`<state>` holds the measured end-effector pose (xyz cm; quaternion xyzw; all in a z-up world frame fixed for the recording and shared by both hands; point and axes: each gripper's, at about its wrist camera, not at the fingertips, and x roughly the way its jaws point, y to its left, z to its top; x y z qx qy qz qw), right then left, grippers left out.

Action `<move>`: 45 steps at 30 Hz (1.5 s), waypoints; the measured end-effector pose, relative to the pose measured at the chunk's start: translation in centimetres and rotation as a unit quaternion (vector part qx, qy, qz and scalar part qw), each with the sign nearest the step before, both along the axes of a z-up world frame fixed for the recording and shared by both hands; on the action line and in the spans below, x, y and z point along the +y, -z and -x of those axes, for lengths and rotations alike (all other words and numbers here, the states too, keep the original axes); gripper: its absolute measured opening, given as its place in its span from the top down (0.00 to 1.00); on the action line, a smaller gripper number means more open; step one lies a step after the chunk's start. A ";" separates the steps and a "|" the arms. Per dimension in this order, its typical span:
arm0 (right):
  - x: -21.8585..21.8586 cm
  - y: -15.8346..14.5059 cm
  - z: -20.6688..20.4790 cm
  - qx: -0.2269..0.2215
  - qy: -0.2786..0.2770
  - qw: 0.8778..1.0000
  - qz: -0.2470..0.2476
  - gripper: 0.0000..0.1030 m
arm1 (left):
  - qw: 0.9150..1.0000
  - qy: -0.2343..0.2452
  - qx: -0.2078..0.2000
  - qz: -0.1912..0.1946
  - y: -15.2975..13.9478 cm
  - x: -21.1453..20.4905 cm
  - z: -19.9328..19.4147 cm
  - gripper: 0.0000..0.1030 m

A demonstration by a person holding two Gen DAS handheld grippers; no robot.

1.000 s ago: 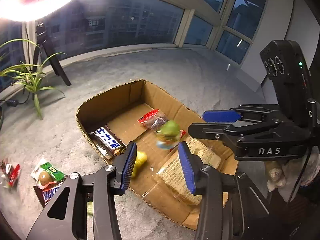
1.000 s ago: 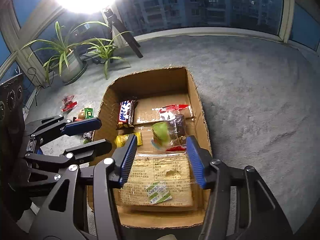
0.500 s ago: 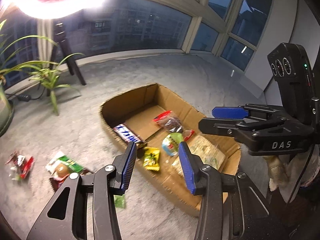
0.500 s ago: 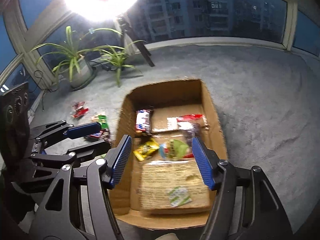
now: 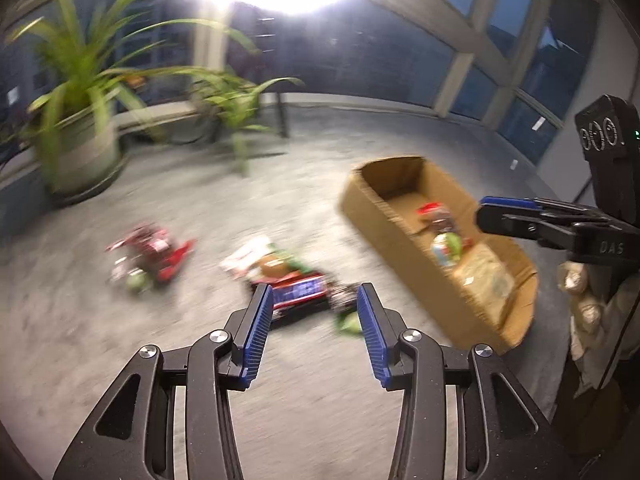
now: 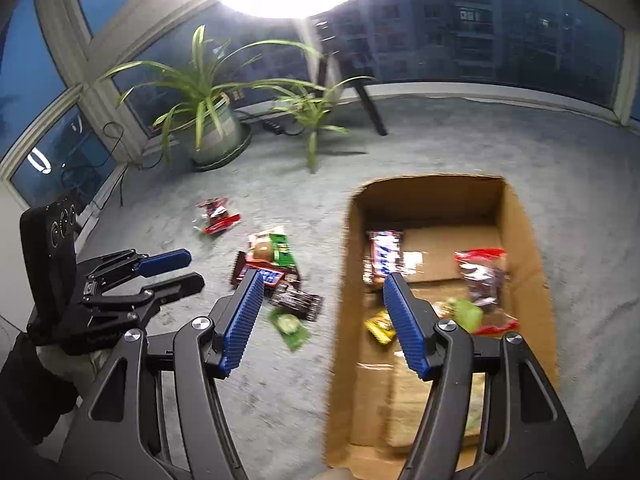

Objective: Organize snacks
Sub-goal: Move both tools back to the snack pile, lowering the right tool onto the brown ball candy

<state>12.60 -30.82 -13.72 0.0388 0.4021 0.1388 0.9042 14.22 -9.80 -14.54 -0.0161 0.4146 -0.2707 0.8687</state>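
My left gripper [image 5: 314, 292] is open and empty, hovering over the grey carpet just short of a pile of loose snacks: a blue-and-red chocolate bar [image 5: 300, 290], a green-and-white packet [image 5: 272, 260] and a small green packet [image 5: 350, 322]. A red packet [image 5: 152, 252] lies further left. My right gripper [image 6: 324, 280] is open too, with nothing between its pads, above the left wall of the cardboard box [image 6: 520, 232]. Inside the box lie a white-and-blue bar [image 6: 382, 256], a red-and-dark packet [image 6: 484, 276], a green snack [image 6: 464, 312], a yellow packet [image 6: 380, 326] and a large beige pack [image 6: 400, 400].
Two potted plants [image 6: 208, 120] and a tripod leg [image 6: 372, 108] stand by the windows at the back under a bright lamp. A cable [image 6: 116, 168] runs along the left wall. A gloved hand [image 5: 580, 280] holds the right gripper. Grey carpet surrounds the box.
Both grippers have swung left, away from over the box toward the loose snacks on the carpet. The green snack has dropped into the box. The right jaws stand wider.
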 end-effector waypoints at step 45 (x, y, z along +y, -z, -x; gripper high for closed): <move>11.1 10.3 -11.1 0.167 -0.056 0.984 -0.003 0.68 | 0.995 -0.042 0.096 -0.003 6.0 5.0 -12.9 0.59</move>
